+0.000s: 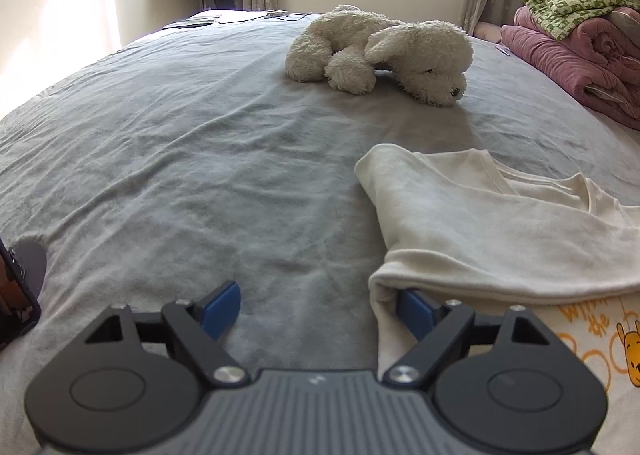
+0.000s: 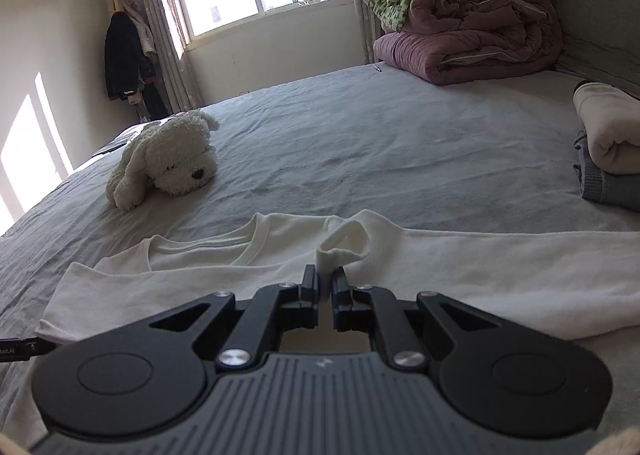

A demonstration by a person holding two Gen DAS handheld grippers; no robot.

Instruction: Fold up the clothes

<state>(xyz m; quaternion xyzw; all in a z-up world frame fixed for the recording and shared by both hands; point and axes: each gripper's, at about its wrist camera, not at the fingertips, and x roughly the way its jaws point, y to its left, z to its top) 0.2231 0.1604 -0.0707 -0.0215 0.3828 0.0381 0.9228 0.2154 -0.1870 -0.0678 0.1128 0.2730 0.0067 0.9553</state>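
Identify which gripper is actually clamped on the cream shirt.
The right gripper, shut on a bunched fold of the cream long-sleeved shirt; the left gripper is open.

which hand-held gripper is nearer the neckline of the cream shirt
Right. The right hand-held gripper is shut on a pinch of the cream shirt just beside the neckline. The left hand-held gripper is open at the shirt's folded side edge, farther from it.

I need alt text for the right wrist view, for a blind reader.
The right gripper is shut on a pinched fold of the cream long-sleeved cotton shirt, which lies on the grey bed sheet. A white plush dog lies beyond, to the left.
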